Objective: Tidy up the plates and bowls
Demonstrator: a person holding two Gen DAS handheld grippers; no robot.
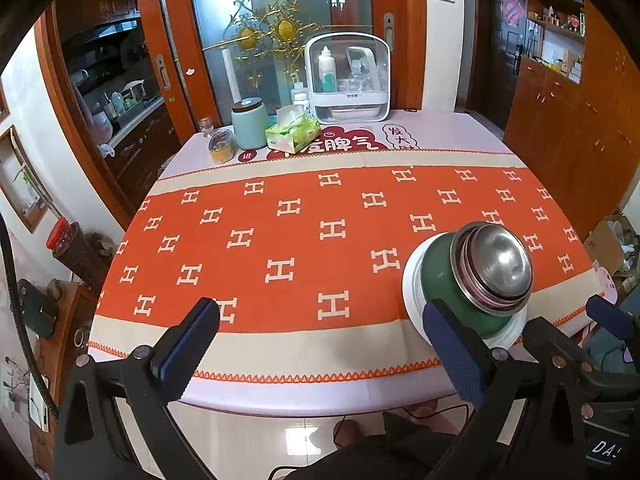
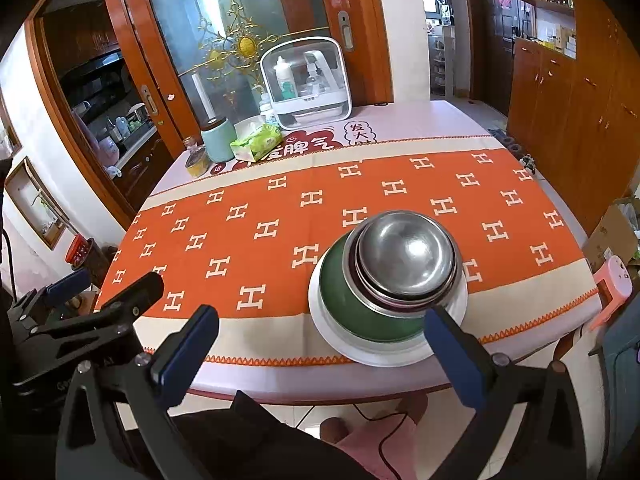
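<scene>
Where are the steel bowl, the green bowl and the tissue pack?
steel bowl [image 2: 406,254], right wrist view, its upturned base.
green bowl [image 2: 348,304], right wrist view, its side wall.
tissue pack [image 1: 294,134], left wrist view, its green wrapper.

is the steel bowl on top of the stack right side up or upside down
Upside down. The steel bowl shows its rounded base upward, rim down over the green bowl, which sits on the white plate.

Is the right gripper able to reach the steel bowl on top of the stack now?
Probably yes. The right gripper is open, and the steel bowl sits uncovered atop the green bowl, nothing between them.
</scene>
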